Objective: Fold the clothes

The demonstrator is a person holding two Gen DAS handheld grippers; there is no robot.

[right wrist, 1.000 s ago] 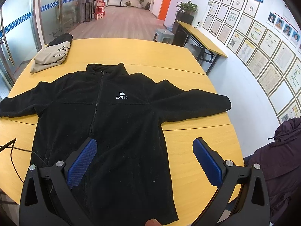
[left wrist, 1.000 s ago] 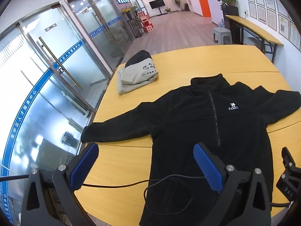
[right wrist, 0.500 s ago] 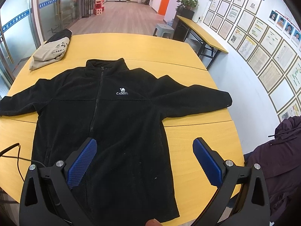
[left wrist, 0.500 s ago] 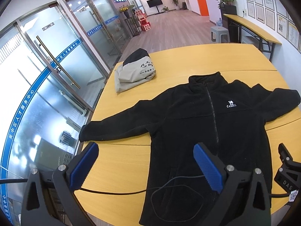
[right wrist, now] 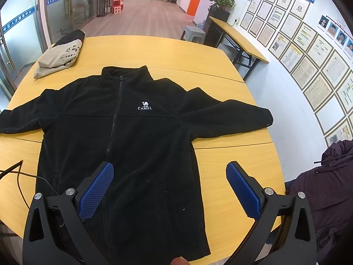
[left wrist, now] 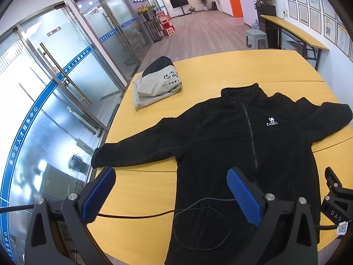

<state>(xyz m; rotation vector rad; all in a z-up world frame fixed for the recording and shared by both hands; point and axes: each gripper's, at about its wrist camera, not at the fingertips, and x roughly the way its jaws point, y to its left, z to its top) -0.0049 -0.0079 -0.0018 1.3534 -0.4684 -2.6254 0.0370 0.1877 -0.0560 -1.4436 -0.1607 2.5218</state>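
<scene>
A black zip fleece jacket (left wrist: 231, 137) with a white CAMEL logo lies flat, front up, on the yellow table (left wrist: 220, 70), both sleeves spread out; it also shows in the right wrist view (right wrist: 132, 132). My left gripper (left wrist: 169, 192) is open and empty, held above the table's near edge beside the jacket's left hem. My right gripper (right wrist: 169, 187) is open and empty, held above the jacket's lower right part. Part of the right gripper's body (left wrist: 335, 198) shows at the right edge of the left wrist view.
A folded grey and black garment (left wrist: 158, 84) lies at the table's far left corner, also in the right wrist view (right wrist: 61, 53). A thin black cable (left wrist: 198, 212) loops over the jacket's hem. Glass doors (left wrist: 55, 92) stand left; a dark purple coat (right wrist: 326, 187) is at right.
Both grippers have pulled back and risen a little, so the jacket sits slightly farther and lower in both views. The jacket has not moved. Both grippers stay open.
</scene>
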